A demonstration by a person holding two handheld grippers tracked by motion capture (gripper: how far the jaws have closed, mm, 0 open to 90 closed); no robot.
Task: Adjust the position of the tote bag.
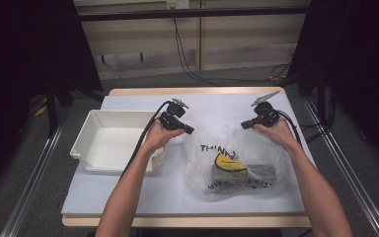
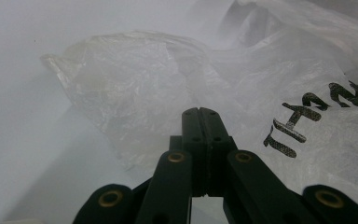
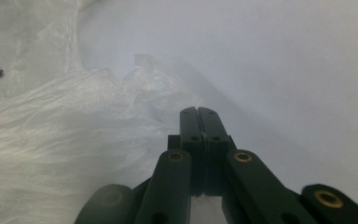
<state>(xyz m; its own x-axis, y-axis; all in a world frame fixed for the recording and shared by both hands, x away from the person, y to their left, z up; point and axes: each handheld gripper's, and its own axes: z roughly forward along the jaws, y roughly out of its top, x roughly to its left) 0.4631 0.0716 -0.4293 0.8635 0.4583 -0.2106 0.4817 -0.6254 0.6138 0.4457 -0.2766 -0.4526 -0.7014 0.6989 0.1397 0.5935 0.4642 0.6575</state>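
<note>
Pinching the plastic bag on both sides: left gripper and right gripper each have jaws pressed together on its top corners, mid-bench, right of the white tray.

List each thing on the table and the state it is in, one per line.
Plastic bag: lying flat and crumpled, a dark box inside.
Box: lying flat inside the bag.
White bin: upright, nothing in it.
Left hand-held gripper: jaws shut, at the bag's edge; whether it pinches the plastic is unclear.
Right hand-held gripper: jaws shut, at the bag's opposite edge; grip unclear too.
</note>
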